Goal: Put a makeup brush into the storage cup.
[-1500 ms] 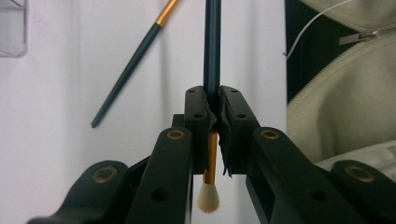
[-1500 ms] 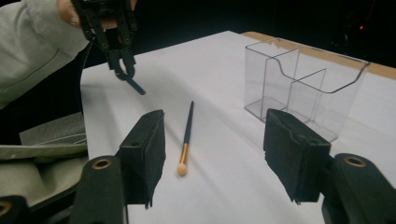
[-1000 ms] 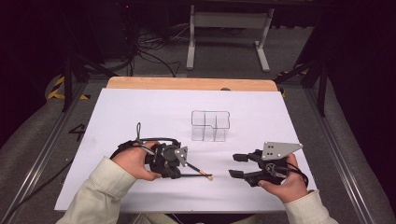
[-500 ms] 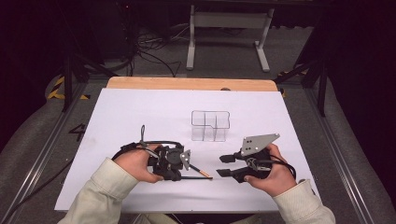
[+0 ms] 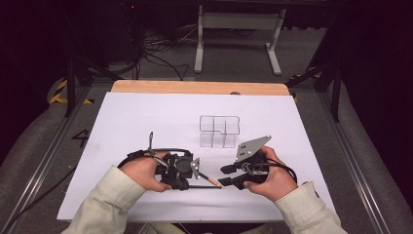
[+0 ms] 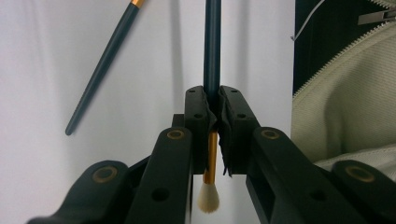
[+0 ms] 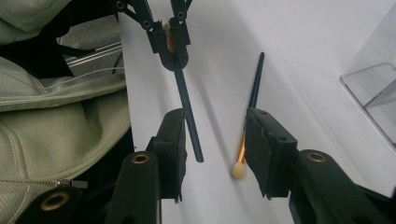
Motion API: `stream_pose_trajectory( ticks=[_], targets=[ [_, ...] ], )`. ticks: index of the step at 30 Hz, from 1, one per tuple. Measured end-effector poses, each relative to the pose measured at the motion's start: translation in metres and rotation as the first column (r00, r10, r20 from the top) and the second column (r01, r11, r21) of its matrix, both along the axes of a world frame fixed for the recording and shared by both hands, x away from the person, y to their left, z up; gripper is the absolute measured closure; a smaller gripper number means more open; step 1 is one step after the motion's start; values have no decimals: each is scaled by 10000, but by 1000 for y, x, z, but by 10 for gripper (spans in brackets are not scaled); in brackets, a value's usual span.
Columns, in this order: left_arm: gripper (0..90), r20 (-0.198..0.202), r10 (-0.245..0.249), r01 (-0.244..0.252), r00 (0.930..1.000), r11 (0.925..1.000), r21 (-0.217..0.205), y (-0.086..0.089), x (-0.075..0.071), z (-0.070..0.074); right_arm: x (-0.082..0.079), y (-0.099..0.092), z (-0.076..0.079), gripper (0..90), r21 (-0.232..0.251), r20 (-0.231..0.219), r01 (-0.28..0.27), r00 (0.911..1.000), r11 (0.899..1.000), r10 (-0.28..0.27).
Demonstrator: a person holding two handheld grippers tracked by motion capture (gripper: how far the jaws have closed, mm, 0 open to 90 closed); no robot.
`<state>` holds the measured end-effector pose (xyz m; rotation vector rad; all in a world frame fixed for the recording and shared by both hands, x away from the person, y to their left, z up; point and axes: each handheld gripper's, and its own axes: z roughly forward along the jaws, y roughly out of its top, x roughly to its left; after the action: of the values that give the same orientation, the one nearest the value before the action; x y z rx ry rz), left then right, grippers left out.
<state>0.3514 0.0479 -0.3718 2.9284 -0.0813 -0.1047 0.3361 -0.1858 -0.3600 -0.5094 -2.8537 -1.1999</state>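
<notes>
Left gripper [image 6: 212, 105]: jaws were pressed tight on a dark-handled brush [image 6: 212, 56], pinching it where the handle meets the gold ferrule; in the high view it sat at the near left of the white table [image 5: 146, 112].
Held brush: in the left gripper view its pale tuft hung on the near side of the pads and its long handle ran straight out beyond them; in the high view it pointed right, toward the other hand.
Right gripper [image 7: 215, 140]: jaws stood partly apart and had just been closing; their pads pressed on nothing.
Brush against right gripper: in the right gripper view the free end of the held handle [image 7: 189, 112] reached into the gap, just beside the left-hand pad; contact could not be told.
Second brush [image 7: 250, 119]: lay on the table just beside the right-hand pad, tuft toward the camera, partly hidden behind that pad.
Clear organiser [image 5: 220, 130]: stood farther off than both hands, near the table's middle, apart from both grippers.
</notes>
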Motion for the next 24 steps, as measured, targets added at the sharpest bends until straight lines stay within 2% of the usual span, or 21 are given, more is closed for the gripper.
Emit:
stream_pose_trajectory(
  ticks=[10,12,20,24],
  targets=[
    [826,47,21,-21,10000,10000,-64,-2,-1,-1,4,10,-4,595,-298,-183,-144,9997,9995,139],
    [826,-34,-33,33,10000,10000,66,-3,0,-1,5,12,-5,595,-341,-284,-165,9995,9993,155],
    [826,28,-222,222,9998,9997,68,-10,1,-1,7,19,-13,610,-528,-499,-259,9985,9983,233],
    [826,36,-328,328,9995,9994,132,-15,1,-2,6,22,-16,625,-647,-743,-320,9969,9974,271]
  ],
)
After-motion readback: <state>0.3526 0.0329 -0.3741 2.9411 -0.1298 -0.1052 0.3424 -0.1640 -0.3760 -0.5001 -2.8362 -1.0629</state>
